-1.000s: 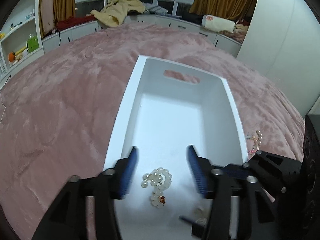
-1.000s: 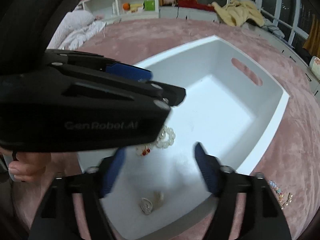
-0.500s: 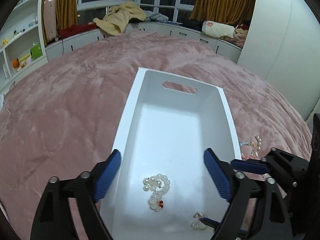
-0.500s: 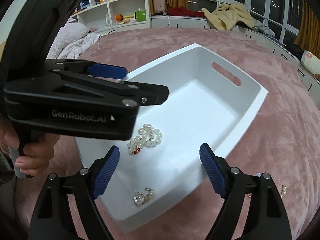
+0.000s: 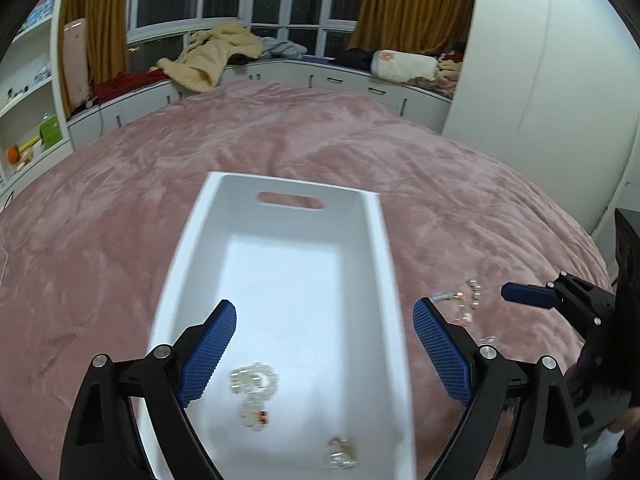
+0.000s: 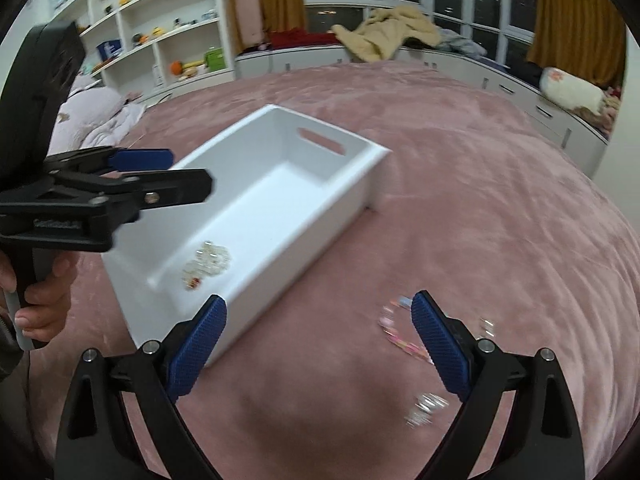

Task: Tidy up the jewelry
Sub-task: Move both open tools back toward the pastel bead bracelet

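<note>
A white box [image 5: 188, 248] with a handle slot lies on the pink blanket. A pearl bracelet [image 5: 253, 384] and a small earring piece [image 5: 340, 454] rest on its floor. My left gripper [image 5: 324, 320] hovers open above the box's near end, with nothing between its pads. My right gripper [image 6: 318, 316] is beside the box [image 6: 304, 240], above the blanket; its jaws are opening and hold nothing. A pink bead bracelet [image 6: 400, 338] and a silver piece [image 6: 426, 406] lie on the blanket near its right finger. Loose jewelry [image 5: 464, 304] also shows in the left wrist view.
The pink blanket [image 6: 500, 208] spreads wide around the box. A hand [image 6: 44, 304] holds the left gripper's handle at the left edge. White shelves [image 6: 160, 40] and window-seat cabinets with clothes stand far behind. A white wardrobe [image 5: 552, 80] rises at the right.
Both grippers opened wider and drew back and up from the box. The right one swung right, off the box, to above the jewelry on the blanket. Bracelet and earring stayed in the box.
</note>
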